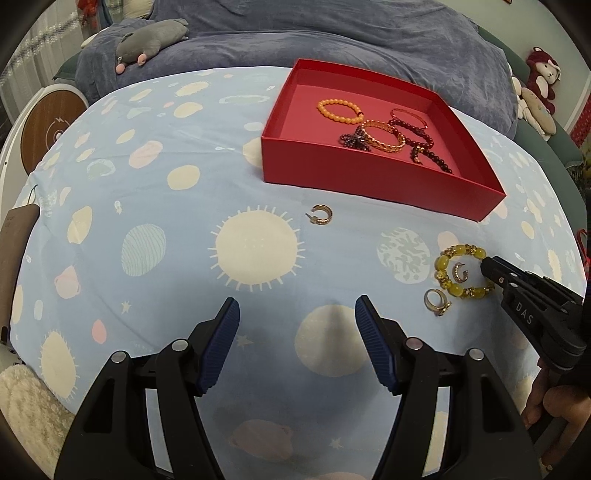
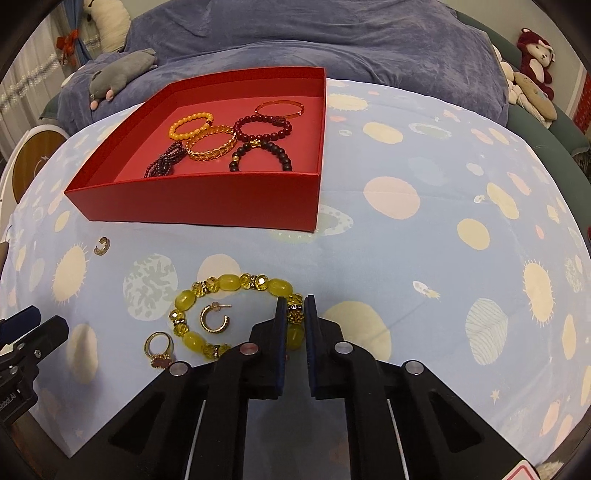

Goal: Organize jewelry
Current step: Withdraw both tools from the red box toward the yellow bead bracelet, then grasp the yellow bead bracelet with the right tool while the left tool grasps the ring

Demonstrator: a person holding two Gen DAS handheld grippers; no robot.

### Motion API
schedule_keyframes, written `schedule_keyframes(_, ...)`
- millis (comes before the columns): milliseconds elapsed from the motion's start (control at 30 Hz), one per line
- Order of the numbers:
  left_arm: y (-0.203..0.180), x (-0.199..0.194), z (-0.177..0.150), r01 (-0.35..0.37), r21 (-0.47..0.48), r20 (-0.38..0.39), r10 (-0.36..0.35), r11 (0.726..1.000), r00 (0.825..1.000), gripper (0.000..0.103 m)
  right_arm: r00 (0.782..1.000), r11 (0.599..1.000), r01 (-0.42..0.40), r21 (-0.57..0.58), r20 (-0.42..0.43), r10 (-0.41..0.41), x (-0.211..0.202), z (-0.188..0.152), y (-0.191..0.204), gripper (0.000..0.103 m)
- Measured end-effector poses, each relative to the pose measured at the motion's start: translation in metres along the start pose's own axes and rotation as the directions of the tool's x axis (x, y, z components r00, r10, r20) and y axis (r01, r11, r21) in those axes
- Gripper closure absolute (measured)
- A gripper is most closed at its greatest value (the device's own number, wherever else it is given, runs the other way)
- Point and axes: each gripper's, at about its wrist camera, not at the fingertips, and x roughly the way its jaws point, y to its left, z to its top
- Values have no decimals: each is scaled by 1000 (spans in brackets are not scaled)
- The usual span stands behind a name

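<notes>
A yellow bead bracelet (image 2: 229, 284) (image 1: 448, 263) lies on the space-print cloth. My right gripper (image 2: 295, 314) (image 1: 487, 269) is shut on the bracelet's right side, its beads pinched between the pads. Inside the bracelet's loop lies a gold hoop earring (image 2: 214, 319) (image 1: 460, 272). A gold ring (image 2: 159, 350) (image 1: 436, 302) rests just beside the bracelet. A second hoop earring (image 1: 320, 215) (image 2: 102, 246) lies alone in front of the red box (image 1: 369, 177) (image 2: 207, 201), which holds several bracelets. My left gripper (image 1: 295, 345) hovers open over bare cloth.
The cloth covers a round table (image 1: 147, 184) backed by a blue blanket (image 1: 332, 33). A grey plush toy (image 1: 147, 40) lies on the blanket, and more plush toys (image 1: 539, 88) sit at the far right. A round wooden disc (image 1: 48, 125) stands at the left.
</notes>
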Motion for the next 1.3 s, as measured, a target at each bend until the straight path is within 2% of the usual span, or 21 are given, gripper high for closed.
schedule_keyframes(233,-18,-3,-6,34,36,-7,-34,999,999,41,996,982,-84,167,4,85,-21,-11,-28,95)
schedule_keyframes(500,-58,-1,-10,116,96,-23,-115,989,993,41,996,985,-69,157,-39,76,-30,-35,-33,95)
schedule_keyframes(667,-83,12,-8,132,131,-36,-128,983,991,41,995,984,-79,161,-46,87,-29,-41,-32,95)
schedule_keyframes(767,-88,18,-7,141,130,-34,-138,981,990,49,994,982,-88,164,-43,97,-28,-40,-33,95)
schedule_keyframes(833,-88,23,-7,157,120,-51,-152,980,987,63,994,981,-94,168,-44,103,-27,-41,-33,95)
schedule_keyframes(1033,-88,24,-8,153,128,-25,-151,980,988,78,992,979,-106,173,-43,115,-25,-42,-34,95)
schedule_keyframes(1300,-81,20,-5,181,110,-19,-180,977,983,80,992,977,-120,177,-23,126,-31,-37,-34,95)
